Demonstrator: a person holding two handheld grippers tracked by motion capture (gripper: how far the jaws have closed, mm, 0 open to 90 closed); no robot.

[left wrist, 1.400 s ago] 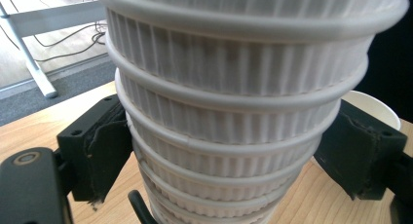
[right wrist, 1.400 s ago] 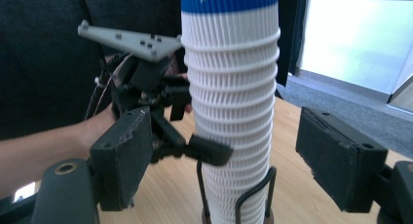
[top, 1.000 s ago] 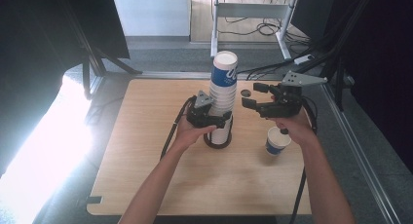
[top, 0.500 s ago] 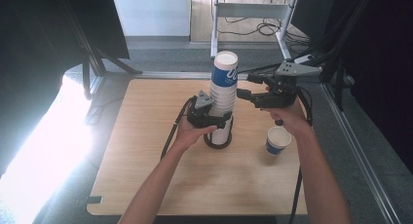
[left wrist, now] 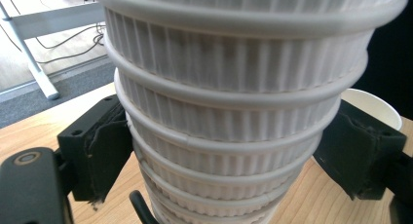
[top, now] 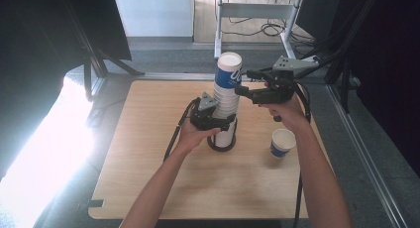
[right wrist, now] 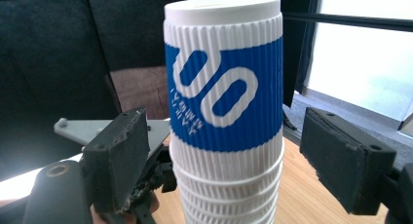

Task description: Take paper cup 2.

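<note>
Tongs on the left are clamping the cup stack low on the desk; right tongs, just widening, are straddling the top cup untouched, risking dragging several cups.

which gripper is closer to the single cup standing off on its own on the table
Right. The right gripper is up at the top of the cup stack, its hand above and just behind the lone cup. The left gripper clamps the stack's lower part, farther left.
</note>
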